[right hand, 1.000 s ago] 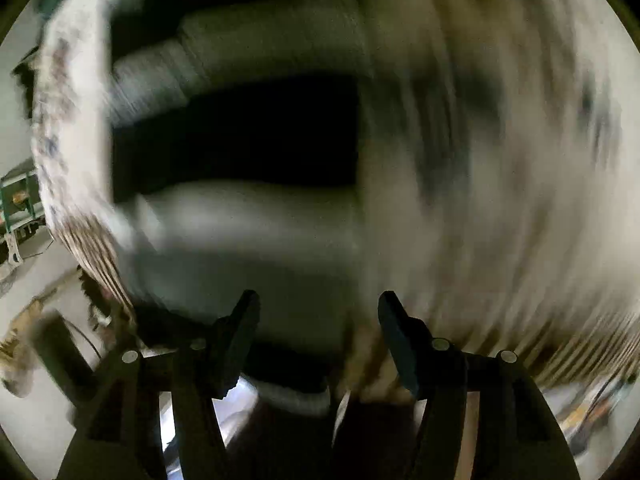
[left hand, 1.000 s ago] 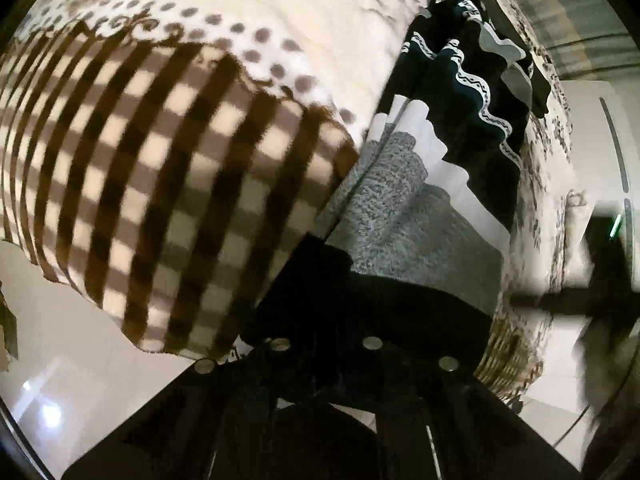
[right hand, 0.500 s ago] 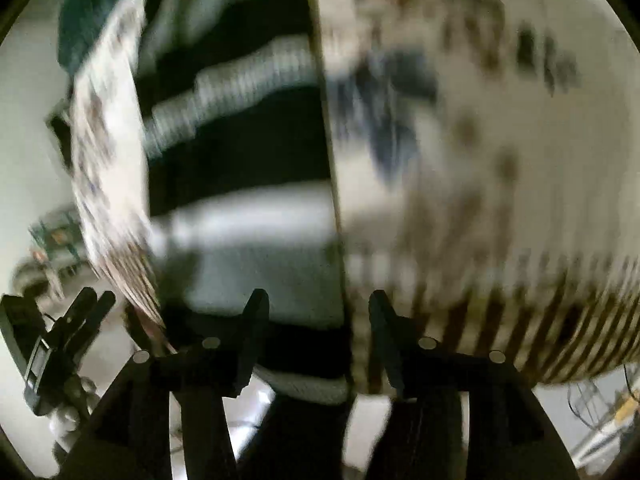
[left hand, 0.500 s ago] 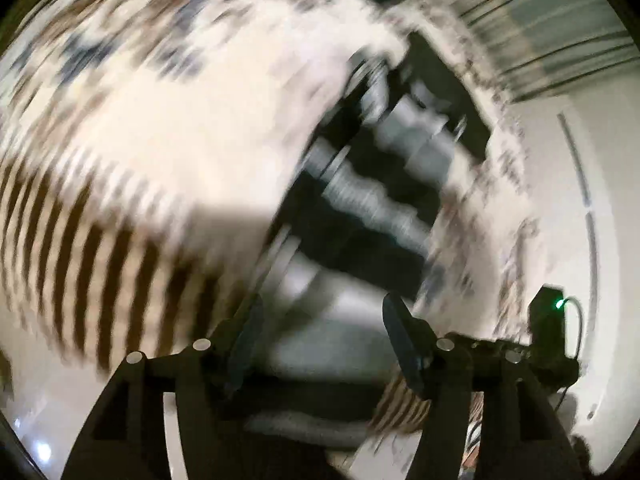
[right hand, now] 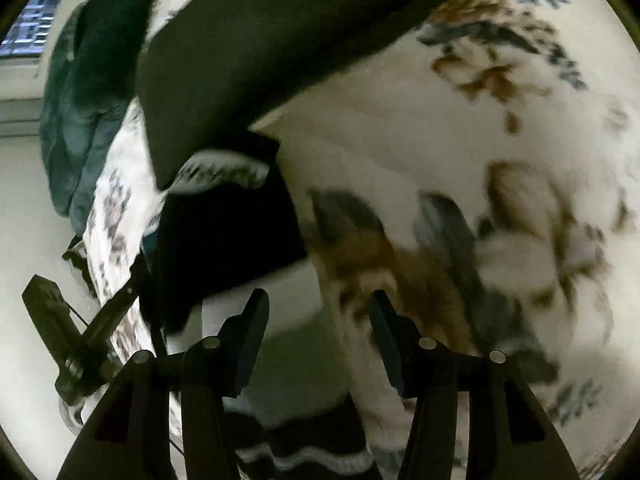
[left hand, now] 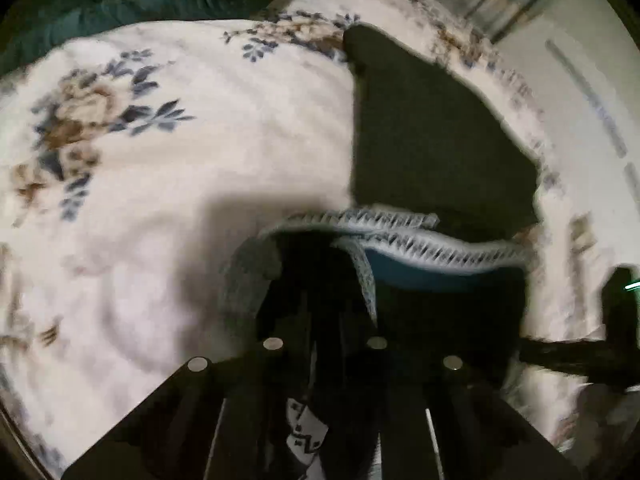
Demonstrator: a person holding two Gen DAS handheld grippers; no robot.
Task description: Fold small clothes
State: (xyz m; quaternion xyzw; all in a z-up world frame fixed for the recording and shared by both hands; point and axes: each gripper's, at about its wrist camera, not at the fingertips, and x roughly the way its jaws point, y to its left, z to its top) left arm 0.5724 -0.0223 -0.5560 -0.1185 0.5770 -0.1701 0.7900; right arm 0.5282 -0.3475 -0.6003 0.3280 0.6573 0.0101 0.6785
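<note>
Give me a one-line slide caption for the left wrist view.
Left claw shut on a dark knit garment with zigzag trim, lifting its edge above the cream floral blanket.

Both tools are matte black plastic w/ angular shapes. Left black two-finger gripper [left hand: 324, 320]: four round silver screw heads in a row across the finger bases, thin pale lines along the body, fingers mostly hidden. Right black two-finger gripper [right hand: 316, 320]: two flat, wedge-shaped black fingertips [right hand: 250, 320], four round silver screw heads, chunky angular arms behind.
</note>
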